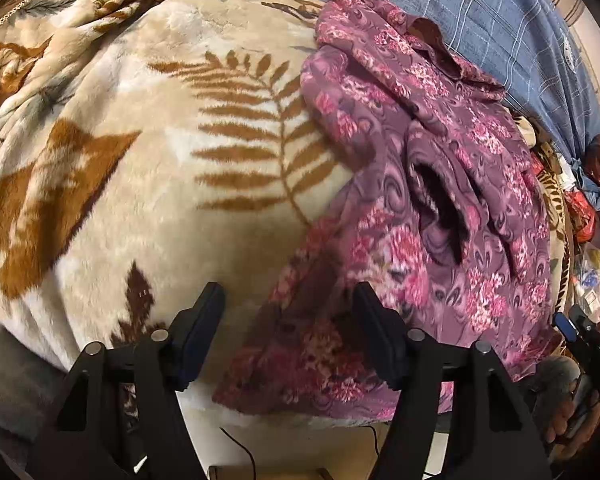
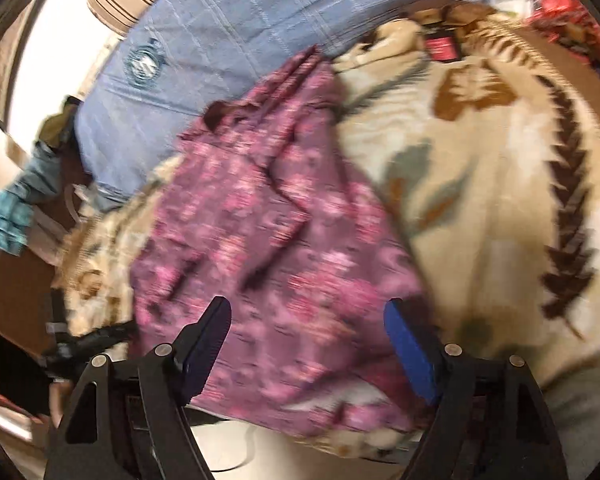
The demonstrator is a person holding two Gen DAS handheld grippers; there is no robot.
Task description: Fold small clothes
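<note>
A purple floral garment [image 1: 428,216] lies spread and rumpled on a beige leaf-pattern blanket [image 1: 160,152], with a sleeve opening showing near its middle. My left gripper [image 1: 288,304] is open, hovering over the garment's near left corner. The right wrist view is blurred. In it the same garment [image 2: 268,248] lies ahead, and my right gripper [image 2: 308,320] is open above its near edge, holding nothing. The right gripper's body also shows at the right edge of the left wrist view [image 1: 588,340].
A blue checked cloth [image 1: 480,12] lies behind the garment; it also shows in the right wrist view [image 2: 204,56]. Cluttered items [image 1: 592,216] sit at the far right. The blanket's near edge drops to a pale floor [image 1: 300,448] with a thin cable.
</note>
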